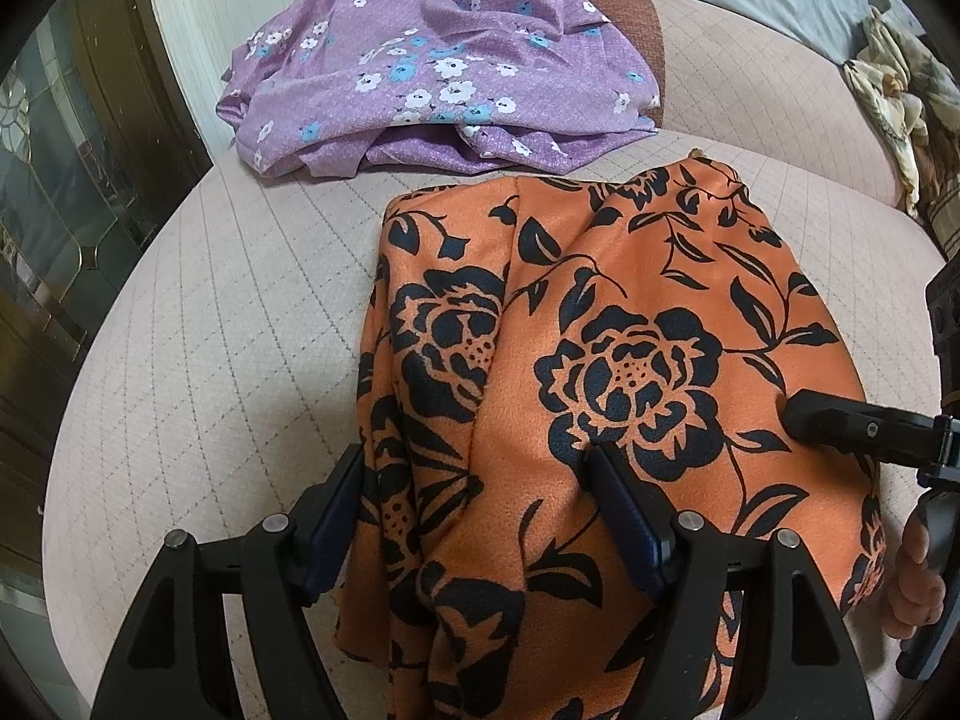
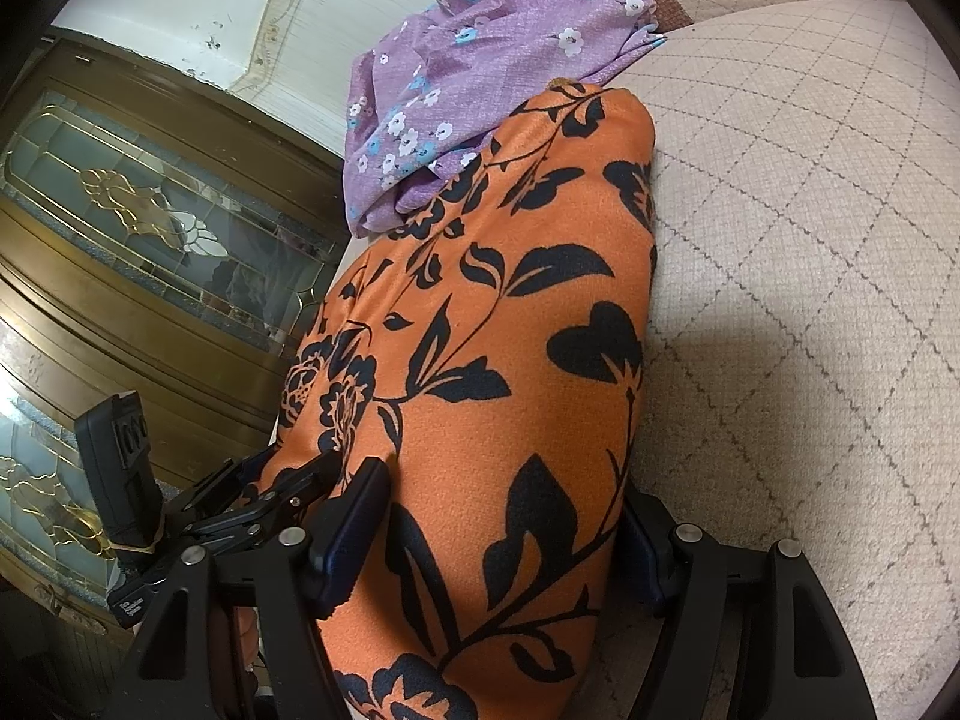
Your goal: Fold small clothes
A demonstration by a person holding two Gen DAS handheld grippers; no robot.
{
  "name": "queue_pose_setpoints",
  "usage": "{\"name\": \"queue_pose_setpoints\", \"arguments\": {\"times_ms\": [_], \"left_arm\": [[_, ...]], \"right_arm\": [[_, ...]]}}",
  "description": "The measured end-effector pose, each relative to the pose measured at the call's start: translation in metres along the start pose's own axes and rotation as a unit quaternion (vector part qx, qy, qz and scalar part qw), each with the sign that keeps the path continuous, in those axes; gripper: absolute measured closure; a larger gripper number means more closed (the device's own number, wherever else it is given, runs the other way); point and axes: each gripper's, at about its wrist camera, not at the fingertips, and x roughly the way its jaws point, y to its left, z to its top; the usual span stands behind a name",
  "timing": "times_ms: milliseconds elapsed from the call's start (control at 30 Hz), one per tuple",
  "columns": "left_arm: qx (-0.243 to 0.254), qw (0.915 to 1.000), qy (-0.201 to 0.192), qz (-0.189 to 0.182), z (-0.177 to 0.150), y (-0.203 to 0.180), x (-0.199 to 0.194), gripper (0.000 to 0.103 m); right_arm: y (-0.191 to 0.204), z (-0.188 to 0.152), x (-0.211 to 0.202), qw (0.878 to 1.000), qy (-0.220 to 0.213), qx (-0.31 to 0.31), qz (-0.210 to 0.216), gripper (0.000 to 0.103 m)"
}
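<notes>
Left wrist view, orange floral cloth (image 1: 600, 360) bunched between left tool (image 1: 480, 474) fingers

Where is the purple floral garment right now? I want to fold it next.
The purple floral garment lies crumpled on the quilted cushion, at the top of the left wrist view, just beyond the orange garment.

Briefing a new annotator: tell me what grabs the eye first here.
The orange garment with black flowers dominates, lying on the quilted beige cushion with cloth between the fingers of both the left gripper and right gripper. Behind it lies a crumpled purple floral cloth.
</notes>
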Motion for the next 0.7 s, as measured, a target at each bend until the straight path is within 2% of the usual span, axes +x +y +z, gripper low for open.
{"name": "queue_pose_setpoints", "arguments": {"times_ms": [133,267,367,467,600,700], "left_arm": [[-0.016,0.9998,0.002,0.006,-0.001,0.002,-0.008,0.027],[-0.024,0.9986,-0.016,0.043,-0.010,0.007,-0.026,0.027],[-0.030,0.9959,-0.033,0.079,-0.015,0.012,-0.038,0.027],[-0.043,0.9941,-0.031,0.095,-0.020,0.021,-0.042,0.026],[-0.042,0.9938,-0.014,0.102,-0.023,0.026,-0.031,0.025],[-0.033,0.9933,-0.020,0.109,-0.016,0.021,-0.020,0.020]], "right_arm": [[-0.002,0.001,-0.003,1.000,0.008,0.010,0.003,0.030],[-0.011,0.002,-0.012,0.998,0.018,0.062,0.013,0.029],[-0.013,-0.001,-0.021,0.997,0.016,0.078,0.009,0.029],[0.000,-0.006,-0.035,0.998,-0.003,0.056,-0.006,0.028],[0.030,-0.017,-0.052,0.997,-0.034,-0.016,-0.062,0.028],[0.042,-0.028,-0.043,0.994,-0.017,-0.053,-0.089,0.030]]}}
